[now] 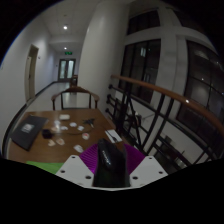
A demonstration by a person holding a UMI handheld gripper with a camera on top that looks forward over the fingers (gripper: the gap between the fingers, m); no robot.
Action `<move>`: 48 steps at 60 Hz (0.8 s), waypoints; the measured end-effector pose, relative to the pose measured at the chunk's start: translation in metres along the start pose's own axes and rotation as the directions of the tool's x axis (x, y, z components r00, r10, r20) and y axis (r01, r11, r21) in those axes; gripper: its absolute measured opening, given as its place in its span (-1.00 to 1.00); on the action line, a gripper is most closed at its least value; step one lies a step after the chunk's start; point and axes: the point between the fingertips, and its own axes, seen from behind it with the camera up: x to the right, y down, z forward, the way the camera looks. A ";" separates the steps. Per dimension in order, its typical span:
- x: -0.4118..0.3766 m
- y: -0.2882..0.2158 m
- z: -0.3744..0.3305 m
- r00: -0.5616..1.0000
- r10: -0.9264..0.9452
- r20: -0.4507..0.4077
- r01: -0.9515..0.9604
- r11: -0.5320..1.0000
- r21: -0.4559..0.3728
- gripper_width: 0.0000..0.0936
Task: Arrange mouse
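My gripper (109, 165) is shut on a black mouse (109, 162), which sits upright between the two purple pads (88, 157). The gripper holds it high above a brown wooden table (70, 132) that lies ahead and to the left. The mouse hides the space between the fingers.
On the table lie a dark laptop or pad (29, 127), several small white items (62, 125) and a white device (113, 134). A wooden chair (78, 97) stands behind the table. A railing (165, 92) and large windows run along the right. A corridor with a door (66, 68) lies beyond.
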 end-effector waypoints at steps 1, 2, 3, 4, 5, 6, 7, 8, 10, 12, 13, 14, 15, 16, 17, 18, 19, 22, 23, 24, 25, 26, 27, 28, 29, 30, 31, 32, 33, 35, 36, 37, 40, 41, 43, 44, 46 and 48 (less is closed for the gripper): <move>-0.009 -0.009 -0.014 1.000 0.000 0.004 0.000 1.000 0.011 -0.24; -0.017 -0.018 -0.026 1.000 0.000 0.011 0.000 1.000 0.018 -0.24; -0.026 -0.022 -0.035 1.000 0.001 0.020 -0.002 1.000 0.026 -0.25; -0.037 -0.025 -0.044 1.000 0.005 0.031 -0.006 0.999 0.031 -0.25; -0.049 -0.026 -0.051 0.999 0.011 0.046 -0.013 0.999 0.034 -0.25; -0.061 -0.026 -0.057 0.998 0.018 0.063 -0.021 0.999 0.034 -0.25; -0.074 -0.025 -0.062 0.996 0.025 0.080 -0.027 0.999 0.030 -0.25; -0.087 -0.022 -0.066 0.995 0.029 0.099 -0.032 0.999 0.024 -0.25; -0.113 -0.011 -0.067 0.990 0.033 0.136 -0.033 0.999 -0.001 -0.25; -0.136 0.003 -0.068 0.986 0.027 0.165 -0.022 0.999 -0.032 -0.25; -0.146 0.011 -0.067 0.984 0.021 0.176 -0.013 0.999 -0.046 -0.25; -0.154 0.020 -0.066 0.983 0.015 0.185 -0.004 0.998 -0.059 -0.25; -0.163 0.030 -0.064 0.981 0.009 0.194 0.005 0.997 -0.076 -0.25; -0.175 0.052 -0.062 0.979 0.004 0.202 0.014 0.996 -0.086 -0.26; -0.181 0.057 -0.059 0.977 0.000 0.211 0.024 0.994 -0.108 -0.25; -0.188 0.067 -0.057 0.975 -0.005 0.223 0.034 0.991 -0.127 -0.26; -0.195 0.077 -0.056 0.972 -0.009 0.235 0.044 0.989 -0.143 -0.25; -0.208 0.103 -0.050 0.969 -0.024 0.248 0.070 0.982 -0.177 -0.25; -0.210 0.110 -0.048 0.968 -0.032 0.249 0.081 0.979 -0.188 -0.25; -0.213 0.118 -0.046 0.967 -0.043 0.253 0.095 0.975 -0.200 -0.25; -0.216 0.130 -0.048 0.964 -0.056 0.260 0.113 0.971 -0.211 -0.25; -0.219 0.138 -0.047 0.962 -0.068 0.265 0.130 0.966 -0.224 -0.25; -0.221 0.146 -0.046 0.960 -0.081 0.267 0.146 0.961 -0.236 -0.23; -0.220 0.142 -0.044 0.961 -0.091 0.261 0.150 0.965 -0.214 -0.21; -0.221 0.138 -0.041 0.963 -0.085 0.256 0.137 0.972 -0.192 -0.25; -0.222 0.139 -0.041 0.964 -0.077 0.253 0.127 0.974 -0.189 -0.25; -0.223 0.141 -0.041 0.965 -0.072 0.252 0.124 0.973 -0.197 -0.25; -0.222 0.143 -0.041 0.965 -0.077 0.250 0.130 0.971 -0.200 -0.25; -0.222 0.141 -0.038 0.965 -0.080 0.251 0.130 0.973 -0.190 -0.25; -0.222 0.141 -0.041 0.965 -0.082 0.250 0.131 0.973 -0.189 -0.26; -0.223 0.140 -0.041 0.966 -0.074 0.248 0.122 0.975 -0.187 -0.28; -0.223 0.140 -0.041 0.967 -0.066 0.247 0.114 0.976 -0.187 -0.29; -0.222 0.140 -0.037 0.967 -0.066 0.246 0.112 0.978 -0.175 -0.30; -0.222 0.138 -0.039 0.966 -0.072 0.247 0.116 0.979 -0.168 -0.30; -0.222 0.137 -0.039 0.966 -0.090 0.244 0.130 0.980 -0.153 -0.29; -0.221 0.136 -0.039 0.966 -0.096 0.241 0.134 0.980 -0.147 -0.19; -0.220 0.136 -0.040 0.967 -0.100 0.235 0.137 0.979 -0.148 -0.02; -0.219 0.139 -0.041 0.969 -0.101 0.227 0.140 0.976 -0.164 0.16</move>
